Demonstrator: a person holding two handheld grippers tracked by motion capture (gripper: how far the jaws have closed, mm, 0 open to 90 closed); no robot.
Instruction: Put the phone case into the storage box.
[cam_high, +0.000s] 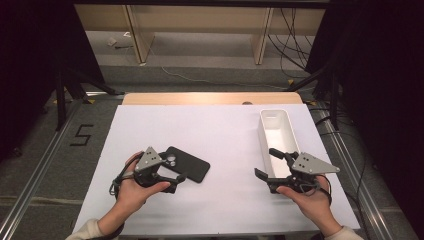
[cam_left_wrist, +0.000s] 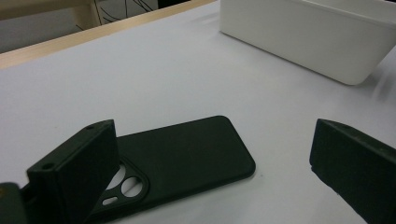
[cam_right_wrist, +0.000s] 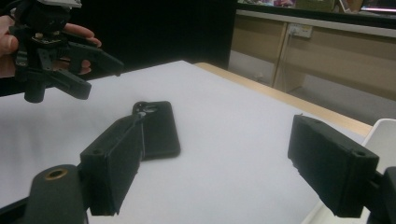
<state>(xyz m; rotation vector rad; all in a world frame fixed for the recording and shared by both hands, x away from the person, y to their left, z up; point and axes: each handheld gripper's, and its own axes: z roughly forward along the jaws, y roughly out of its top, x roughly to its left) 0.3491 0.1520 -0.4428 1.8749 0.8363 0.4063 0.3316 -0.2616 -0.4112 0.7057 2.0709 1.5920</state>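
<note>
A black phone case (cam_high: 192, 166) lies flat on the white table sheet (cam_high: 220, 135), left of centre, with its camera cutouts toward my left hand. My left gripper (cam_high: 176, 169) is open at the case's camera end. In the left gripper view one jaw overlaps that end of the case (cam_left_wrist: 187, 149) and the other jaw stands off to its right, so the left gripper (cam_left_wrist: 215, 140) holds nothing. My right gripper (cam_high: 267, 162) is open and empty beside the white bin (cam_high: 277, 132). The right gripper view looks between its own jaws (cam_right_wrist: 215, 140) at the case (cam_right_wrist: 159, 128) and the left gripper (cam_right_wrist: 102, 78).
The long white bin (cam_left_wrist: 303, 32) stands at the table's right side and looks empty; its rim (cam_right_wrist: 383, 135) is close to my right jaw. A wooden table edge (cam_high: 210, 98) runs along the back. Cables and shelf legs lie on the floor beyond.
</note>
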